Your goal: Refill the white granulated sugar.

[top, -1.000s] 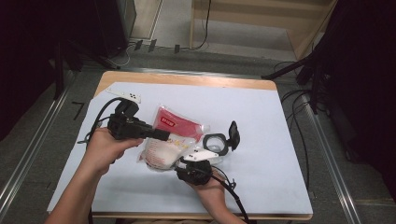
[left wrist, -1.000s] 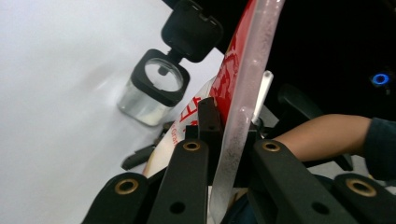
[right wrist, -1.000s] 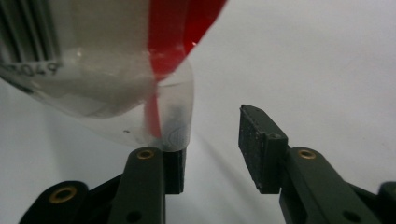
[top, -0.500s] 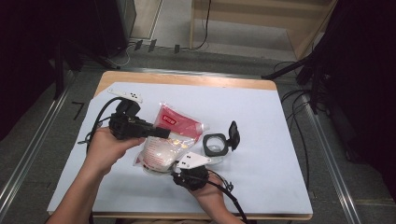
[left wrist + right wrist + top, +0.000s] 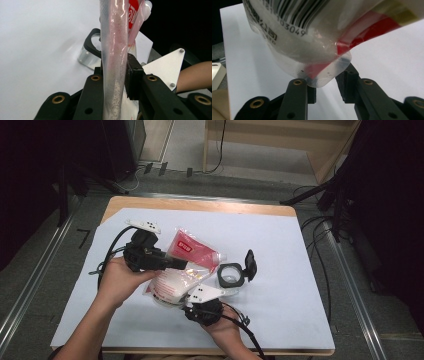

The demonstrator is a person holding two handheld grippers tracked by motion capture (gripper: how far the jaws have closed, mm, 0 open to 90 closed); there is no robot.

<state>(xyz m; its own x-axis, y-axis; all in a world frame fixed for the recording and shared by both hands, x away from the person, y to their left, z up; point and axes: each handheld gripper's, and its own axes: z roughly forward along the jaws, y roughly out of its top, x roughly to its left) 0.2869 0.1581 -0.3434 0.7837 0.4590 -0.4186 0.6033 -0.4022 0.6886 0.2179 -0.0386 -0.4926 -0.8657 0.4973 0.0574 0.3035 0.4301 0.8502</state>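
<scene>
A clear pouch (image 5: 175, 282) of white grains, with a red label and a spout, is held up over the white table cover. My left gripper (image 5: 182, 265) comes in from the left and is shut on the pouch's middle (image 5: 113, 37). Its jaws have just been opening, but both pads still touch the film. My right gripper (image 5: 189, 297) sits below the pouch's lower end. Its jaws have just been closing, and the bottom corner of the pouch (image 5: 322, 75) lies between the open pads (image 5: 327, 87), unpinched.
A round metal jar (image 5: 229, 274) with its black flip lid (image 5: 250, 265) open stands just right of the pouch, and it also shows behind the pouch as the jar (image 5: 87, 53). The white cover (image 5: 280, 250) spans the table. Cables trail from both grippers.
The right gripper has crept a little left and nearer, under the pouch's lower end. The pouch's white end has sagged slightly toward it. The left hand has hardly moved.
</scene>
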